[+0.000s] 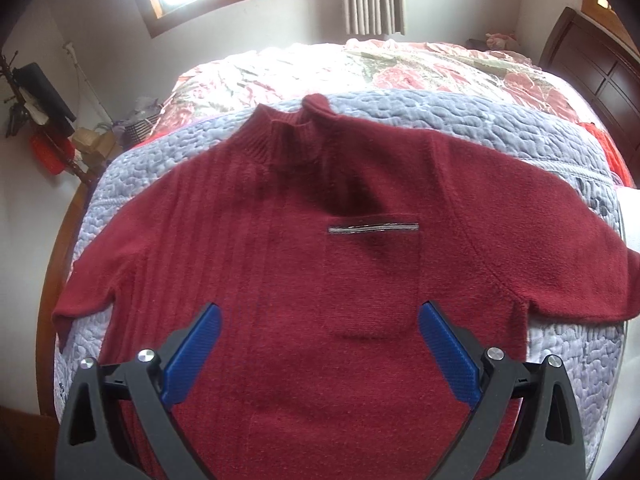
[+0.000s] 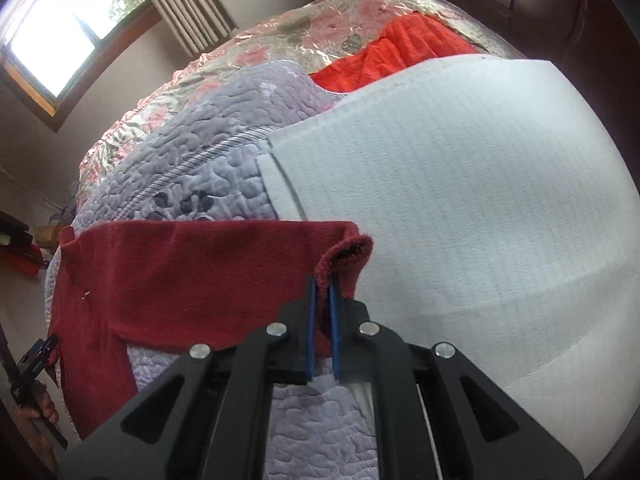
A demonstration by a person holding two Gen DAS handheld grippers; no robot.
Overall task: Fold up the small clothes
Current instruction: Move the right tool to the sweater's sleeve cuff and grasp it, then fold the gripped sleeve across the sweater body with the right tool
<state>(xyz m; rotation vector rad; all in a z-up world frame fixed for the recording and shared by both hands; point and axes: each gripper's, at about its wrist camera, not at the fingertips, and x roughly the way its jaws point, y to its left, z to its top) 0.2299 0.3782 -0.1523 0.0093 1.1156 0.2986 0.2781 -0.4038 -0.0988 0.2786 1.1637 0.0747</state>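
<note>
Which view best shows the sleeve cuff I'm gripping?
The right wrist view: the right gripper is shut on the cuff. The left wrist view shows that sleeve only at the frame edge.

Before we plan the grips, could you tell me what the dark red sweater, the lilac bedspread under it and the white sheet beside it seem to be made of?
Sweater: looks like soft knit, probably wool or acrylic; matte and fuzzy, with a ribbed collar and vertical ribs.
Bedspread: quilted fabric, stitched into puffy pebble shapes, slight sheen.
White sheet: possibly foam or a ribbed textile; matte with fine parallel lines, hard to tell.
</note>
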